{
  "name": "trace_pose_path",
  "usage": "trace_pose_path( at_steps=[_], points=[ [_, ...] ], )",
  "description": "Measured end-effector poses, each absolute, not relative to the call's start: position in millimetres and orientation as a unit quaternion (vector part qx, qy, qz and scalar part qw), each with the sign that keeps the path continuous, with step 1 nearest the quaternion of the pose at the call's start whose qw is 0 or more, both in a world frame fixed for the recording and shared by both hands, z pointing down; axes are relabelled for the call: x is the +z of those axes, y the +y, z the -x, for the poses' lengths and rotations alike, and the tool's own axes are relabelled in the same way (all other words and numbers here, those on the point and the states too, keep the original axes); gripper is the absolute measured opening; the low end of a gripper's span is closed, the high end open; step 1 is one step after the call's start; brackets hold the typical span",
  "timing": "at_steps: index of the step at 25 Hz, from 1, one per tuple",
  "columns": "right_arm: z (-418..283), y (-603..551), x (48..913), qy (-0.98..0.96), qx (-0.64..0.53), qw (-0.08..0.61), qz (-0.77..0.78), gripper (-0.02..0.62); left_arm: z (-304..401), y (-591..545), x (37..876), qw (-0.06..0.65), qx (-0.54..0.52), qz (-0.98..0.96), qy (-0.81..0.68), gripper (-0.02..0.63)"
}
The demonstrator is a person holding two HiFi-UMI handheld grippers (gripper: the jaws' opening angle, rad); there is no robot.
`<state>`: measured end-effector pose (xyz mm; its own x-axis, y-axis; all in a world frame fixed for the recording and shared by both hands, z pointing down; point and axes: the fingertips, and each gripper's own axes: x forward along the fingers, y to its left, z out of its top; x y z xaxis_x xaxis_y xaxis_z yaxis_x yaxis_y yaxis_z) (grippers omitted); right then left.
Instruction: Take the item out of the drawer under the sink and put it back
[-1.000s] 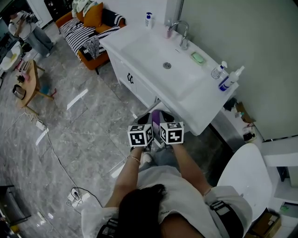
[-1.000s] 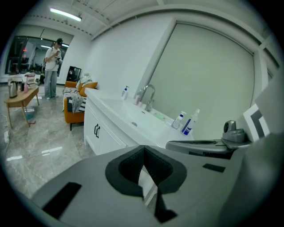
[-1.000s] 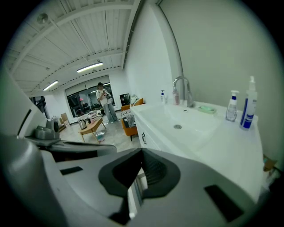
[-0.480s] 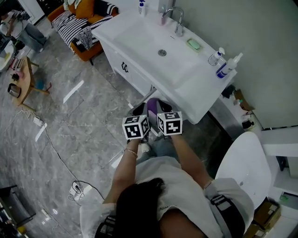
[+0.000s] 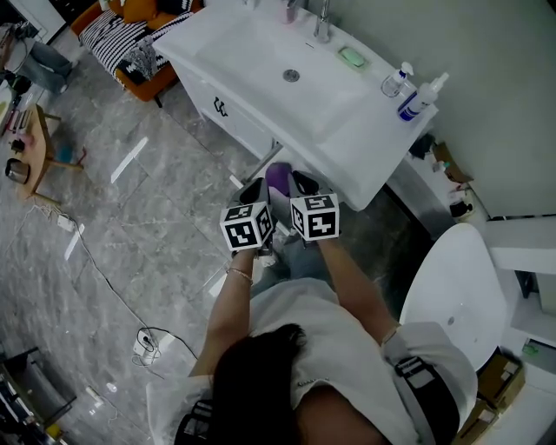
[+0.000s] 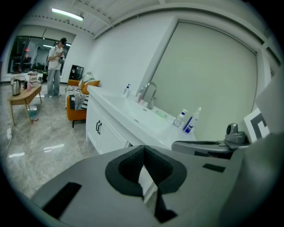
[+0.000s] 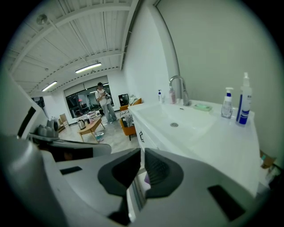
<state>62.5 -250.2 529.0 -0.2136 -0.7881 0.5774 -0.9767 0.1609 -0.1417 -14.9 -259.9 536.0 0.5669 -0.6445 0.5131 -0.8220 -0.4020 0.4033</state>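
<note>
Two shut hand-held grippers (image 5: 257, 186) (image 5: 304, 182), near counter (image 5: 375, 137) edge

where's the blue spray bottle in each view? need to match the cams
Head view: blue spray bottle upper right, at the counter's right end by the wall.
Left gripper view: right of centre, on the counter.
Right gripper view: far right, on the counter.
Shared landmark: the faucet.
</note>
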Motion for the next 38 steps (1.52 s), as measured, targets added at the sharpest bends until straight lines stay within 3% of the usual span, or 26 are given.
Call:
trace_pose_path(
  at_steps=[3, 5, 10, 21, 26, 38],
  points=[
    [-63.2, -247.6, 539.3, -0.74, 0.261, 0.197, -0.588, 0.047, 15.3, -257.9, 546.8, 0.327, 0.148, -0.821, -0.445, 0.005],
    [-63.2, -245.2, 549.6, -0.741, 0.275, 0.204, -0.578, 0.115, 15.5, -256.6, 556.4, 0.335, 0.156, -0.815, -0.446, 0.005],
    [-63.8, -246.7, 573.8, -0.745, 0.293, 0.222, -0.557, 0.15, 10.9, -261.7, 576.8, 0.35, 0.169, -0.804, -0.45, 0.005],
    [-69.5, -260.8, 612.5, -0.748, 0.309, 0.239, -0.537, 0.176, 3.7, -284.5, 620.6, 0.354, 0.193, -0.791, -0.461, 0.005],
    [-63.2, -266.4, 643.8, -0.755, 0.314, 0.269, -0.509, 0.221, -0.9, -289.7, 647.5, 0.359, 0.211, -0.785, -0.458, 0.005],
    [-65.8, -283.5, 722.5, -0.739, 0.342, 0.296, -0.499, 0.221, -2.6, -309.9, 709.1, 0.382, 0.228, -0.764, -0.467, 0.005]
  ],
)
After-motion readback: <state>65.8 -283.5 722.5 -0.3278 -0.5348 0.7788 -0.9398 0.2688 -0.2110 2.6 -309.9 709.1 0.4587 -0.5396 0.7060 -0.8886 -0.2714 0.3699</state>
